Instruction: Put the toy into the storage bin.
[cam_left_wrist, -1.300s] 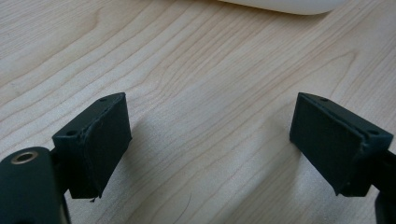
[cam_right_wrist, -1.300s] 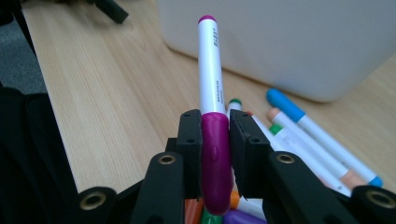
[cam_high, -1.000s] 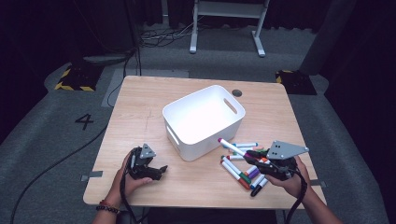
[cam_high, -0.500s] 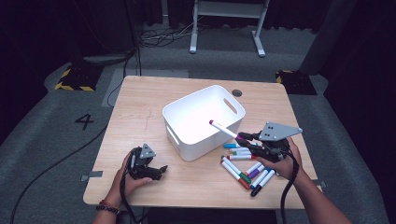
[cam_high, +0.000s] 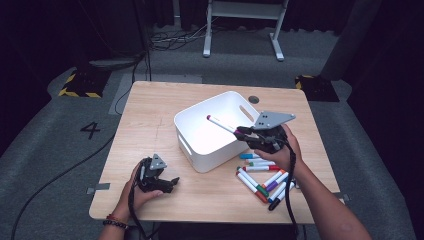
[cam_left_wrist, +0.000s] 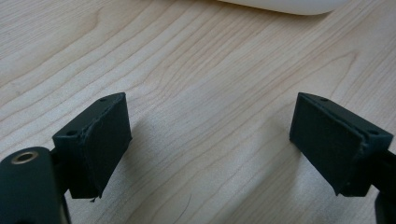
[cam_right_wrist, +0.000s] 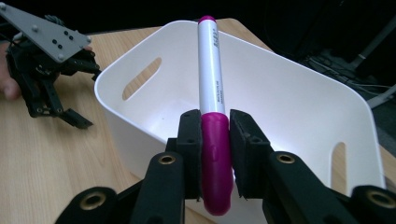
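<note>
floor (cam_high: 60, 150): white "4" | marker (cam_right_wrist: 211, 70): small print on barrel, probably too blurred to read

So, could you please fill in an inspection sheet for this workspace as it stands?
Surface: wooden table, bare in front of the left tongs.
Job's things: magenta marker clamped by its cap, over the white bin; loose markers lie on the table beside the bin.
Clutter: nothing seen.
Grippers: right tongs shut on the marker; left tongs open, nothing between them, low over the table.
Cables: one trails from each gripper; more lie on the floor behind the table.
Surroundings: grey floor marked 4, striped hazard tape, white stand.
</note>
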